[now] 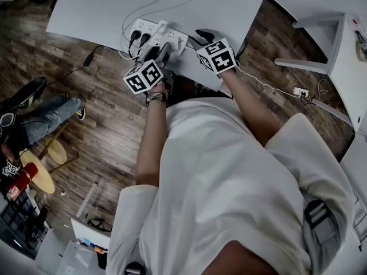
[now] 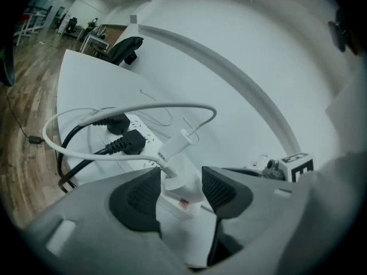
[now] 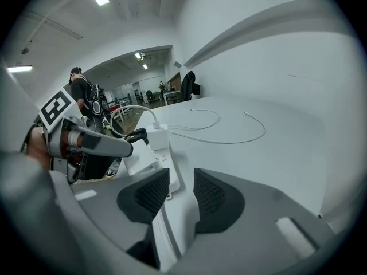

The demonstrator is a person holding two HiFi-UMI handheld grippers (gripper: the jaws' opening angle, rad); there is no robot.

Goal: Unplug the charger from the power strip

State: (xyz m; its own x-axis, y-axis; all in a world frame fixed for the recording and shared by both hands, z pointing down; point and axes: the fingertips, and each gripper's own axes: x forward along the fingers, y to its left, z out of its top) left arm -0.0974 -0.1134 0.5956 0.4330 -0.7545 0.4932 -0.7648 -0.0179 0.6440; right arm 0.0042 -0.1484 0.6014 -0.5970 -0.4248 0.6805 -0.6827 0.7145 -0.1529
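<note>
As the white cabled charger sits between left gripper's wide fingers, the right gripper's gape.

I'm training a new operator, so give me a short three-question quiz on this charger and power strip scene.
1. True or false: the charger is plugged into the strip.
2. How many black plugs sit in the strip? A one, B two, C four.
3. Which gripper has the charger between its open jaws?
Key: 1 true; 2 B; 3 left gripper.
</note>
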